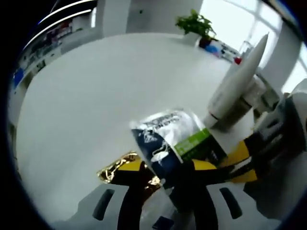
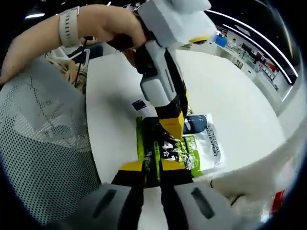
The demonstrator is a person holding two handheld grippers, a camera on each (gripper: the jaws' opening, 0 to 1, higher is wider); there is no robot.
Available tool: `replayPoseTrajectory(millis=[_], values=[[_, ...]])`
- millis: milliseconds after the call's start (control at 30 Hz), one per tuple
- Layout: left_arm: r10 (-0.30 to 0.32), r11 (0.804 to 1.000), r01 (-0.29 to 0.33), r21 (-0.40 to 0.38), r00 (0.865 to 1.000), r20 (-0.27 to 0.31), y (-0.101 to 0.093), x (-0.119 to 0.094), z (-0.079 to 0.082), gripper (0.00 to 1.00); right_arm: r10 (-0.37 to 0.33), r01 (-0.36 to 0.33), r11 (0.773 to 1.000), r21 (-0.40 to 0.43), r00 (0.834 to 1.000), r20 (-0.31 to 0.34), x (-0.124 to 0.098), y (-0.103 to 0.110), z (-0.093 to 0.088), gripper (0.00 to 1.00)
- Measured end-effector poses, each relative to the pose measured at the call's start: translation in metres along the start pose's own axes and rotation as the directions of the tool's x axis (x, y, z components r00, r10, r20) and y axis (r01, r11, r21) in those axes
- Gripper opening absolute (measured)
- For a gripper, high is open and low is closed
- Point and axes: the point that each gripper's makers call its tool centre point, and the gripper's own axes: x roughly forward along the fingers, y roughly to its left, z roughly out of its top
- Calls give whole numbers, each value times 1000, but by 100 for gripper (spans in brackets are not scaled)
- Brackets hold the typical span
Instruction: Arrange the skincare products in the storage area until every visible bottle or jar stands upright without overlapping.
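Nearest in the left gripper view, the left gripper (image 1: 165, 178) has its yellow-tipped jaws clenched on the lower edge of a flat sachet (image 1: 175, 143), dark blue and white with a green band, which is lifted at a tilt above the white table (image 1: 96, 96). Just beside the left jaw, a crumpled gold foil piece (image 1: 115, 168) lies flat on the tabletop. To the right, the other gripper's yellow tips enter and close on the same sachet's right edge. Behind them a white tube (image 1: 237, 79) stands on its cap, leaning slightly, with a white jar (image 1: 254, 96) touching or just behind it; which, I cannot tell. Beyond, the tabletop runs bare and wide to its far curved edge, where a potted plant (image 1: 194, 24) sits.

Nearest in the right gripper view, the right gripper (image 2: 152, 165) is clamped on the near edge of the sachet (image 2: 201, 148), green-and-black print between its jaws. Opposite, the left gripper (image 2: 170, 127) grips the far edge, held by a hand (image 2: 108, 26) wearing a wristband (image 2: 69, 26). Open tabletop (image 2: 230, 91) extends right to the rounded edge. A mesh chair back (image 2: 38, 143) stands left, off the table.
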Motion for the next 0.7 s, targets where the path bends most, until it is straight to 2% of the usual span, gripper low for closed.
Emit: replayPoseTrajectory(millis=[167, 200, 367, 700], values=[[-7, 1000, 7, -4, 1000, -7, -1, -1, -2, 28, 5, -6, 1000, -17, 1000, -19, 4, -1, -10, 13], [-7, 1000, 7, -3, 1000, -7, -1, -1, -2, 28, 6, -6, 1000, 6, 1000, -7, 3, -2, -8, 13], [-8, 1000, 7, -2, 1000, -15, 0, -2, -4, 23, 2, -2, 1000, 4, 1000, -21, 2, -3, -12, 13], [-18, 1000, 18, -14, 1000, -14, -2, -1, -4, 20, 5, -5, 1000, -3, 999, -46, -4, 1, -21, 9]])
